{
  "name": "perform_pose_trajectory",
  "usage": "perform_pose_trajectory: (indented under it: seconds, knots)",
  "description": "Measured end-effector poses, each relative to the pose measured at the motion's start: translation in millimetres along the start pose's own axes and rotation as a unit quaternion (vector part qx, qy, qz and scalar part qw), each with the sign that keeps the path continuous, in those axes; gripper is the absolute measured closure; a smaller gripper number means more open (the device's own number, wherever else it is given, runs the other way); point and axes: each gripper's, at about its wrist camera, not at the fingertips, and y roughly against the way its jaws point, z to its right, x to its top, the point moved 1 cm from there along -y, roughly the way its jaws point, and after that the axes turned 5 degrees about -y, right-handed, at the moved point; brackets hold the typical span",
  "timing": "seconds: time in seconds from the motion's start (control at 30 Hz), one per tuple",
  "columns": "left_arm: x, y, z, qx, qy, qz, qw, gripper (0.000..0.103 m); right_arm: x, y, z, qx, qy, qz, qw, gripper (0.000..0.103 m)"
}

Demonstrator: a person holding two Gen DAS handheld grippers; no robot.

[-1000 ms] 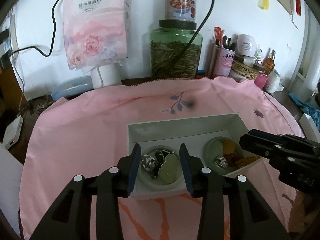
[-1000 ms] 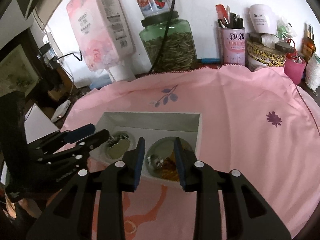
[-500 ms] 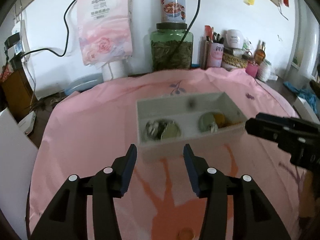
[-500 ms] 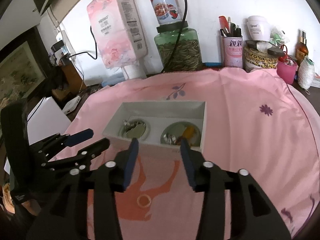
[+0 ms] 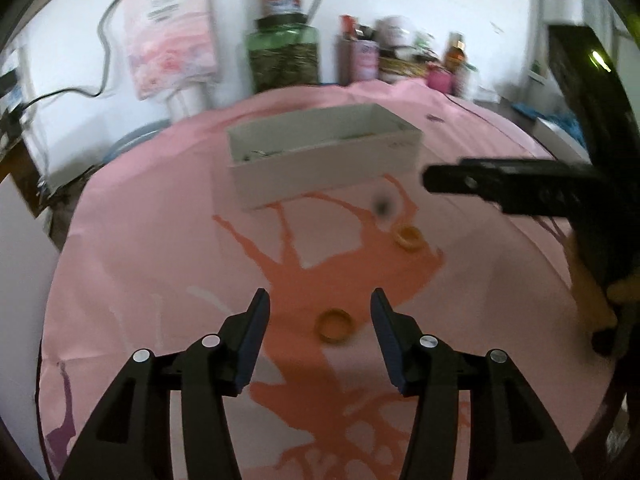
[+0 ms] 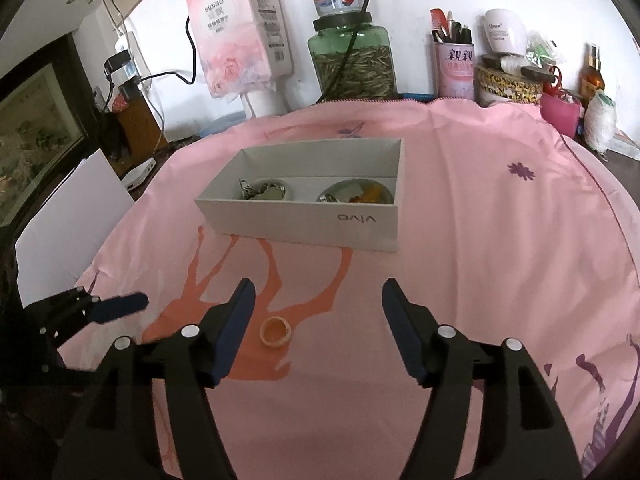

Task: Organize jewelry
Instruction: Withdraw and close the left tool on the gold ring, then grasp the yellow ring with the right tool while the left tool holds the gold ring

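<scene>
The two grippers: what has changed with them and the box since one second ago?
Both grippers drew back from the white box toward the near edge of the cloth. The left gripper now has an orange ring on the cloth between its opening fingers; the right gripper frames a second ring, its fingers also opening. Neither holds anything. The box and the jewelry in it stayed put.
</scene>
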Motion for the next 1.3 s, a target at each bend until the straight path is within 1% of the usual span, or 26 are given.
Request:
perform_pose_trajectory:
  seconds: [0.1,0.23,0.43,0.47,0.53,0.57,0.73,0.87,0.93,1.0,1.1,1.17,1.23,1.3]
  knots:
    - [-3,-4,8,-0.003,-0.017,-0.006,0.9998,0.051,-1,-1,2,0.001,-0.001,-0.004,1.000,0.039]
    - [-6,-8,8,-0.012,-0.018,-0.014,0.9997,0.051,-1,-1,2,0.006,0.000,-0.008,1.000,0.038]
    - [-8,-9,11,-0.011,-0.027,-0.019,0.9994,0.052,-3,2,-2,0.010,0.008,-0.006,1.000,0.038]
    - [-8,-10,10,-0.012,-0.027,-0.022,0.9993,0.054,-4,1,-3,0.011,0.010,-0.007,1.000,0.038]
    - [-8,-11,10,-0.023,-0.025,-0.024,0.9991,0.076,-5,0,-5,0.010,0.015,-0.011,1.000,0.038]
    - [-7,-12,9,-0.026,-0.024,-0.024,0.9991,0.082,-6,0,-6,0.010,0.017,-0.012,1.000,0.038]
    - [-4,-14,6,-0.017,-0.017,-0.021,0.9995,0.082,-8,-2,-11,0.011,0.028,-0.015,0.999,0.038]
    - [9,-19,-4,0.001,-0.011,-0.015,0.9998,0.082,-14,-9,-19,0.005,0.051,-0.027,0.998,0.038]
    - [19,-25,-14,0.006,0.001,-0.014,0.9999,0.082,-18,-11,-23,0.000,0.065,-0.031,0.997,0.038]
    - [25,-30,-25,0.002,0.019,-0.016,0.9997,0.082,-22,-14,-28,-0.008,0.082,-0.033,0.996,0.039]
    - [26,-36,-35,-0.004,0.038,-0.022,0.9990,0.082,-27,-17,-36,-0.015,0.105,-0.038,0.994,0.044]
    - [25,-37,-37,-0.004,0.041,-0.024,0.9988,0.082,-30,-21,-38,-0.019,0.114,-0.044,0.992,0.047]
    - [24,-37,-37,-0.004,0.042,-0.024,0.9988,0.082,-30,-23,-39,-0.017,0.116,-0.050,0.992,0.053]
    - [24,-37,-36,-0.004,0.038,-0.024,0.9990,0.082,-29,-24,-39,-0.018,0.116,-0.052,0.992,0.056]
